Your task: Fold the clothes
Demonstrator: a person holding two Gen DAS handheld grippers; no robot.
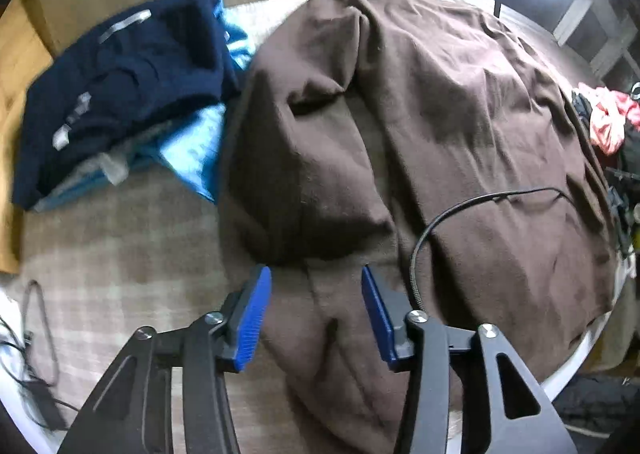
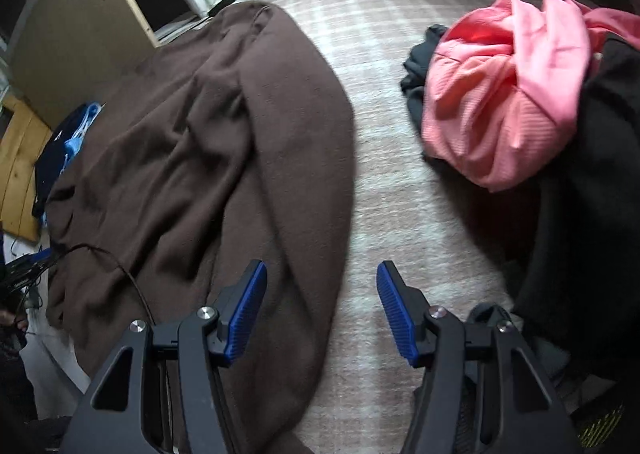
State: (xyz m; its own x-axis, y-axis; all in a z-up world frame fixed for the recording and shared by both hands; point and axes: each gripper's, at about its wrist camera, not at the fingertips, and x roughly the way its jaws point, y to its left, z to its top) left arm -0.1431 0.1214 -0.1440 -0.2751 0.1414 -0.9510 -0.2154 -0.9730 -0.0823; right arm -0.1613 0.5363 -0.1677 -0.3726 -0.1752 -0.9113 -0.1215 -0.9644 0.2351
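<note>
Over the plaid surface point(image 2: 384, 182), I'm hovering the left gripper point(image 1: 316, 294) and right gripper point(image 2: 322, 294), both released and empty, at the near edges of the spread brown garment point(image 1: 440, 126), lining up a fold.

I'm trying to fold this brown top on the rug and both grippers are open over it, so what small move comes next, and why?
Probably lower both grippers onto the near edge of the brown top and close. The left gripper stands open over its near hem, and the right gripper stands open across its side edge, with nothing pinched. One caution: a black cable lies across the cloth near the left gripper, so keep it out of the pinch.
</note>
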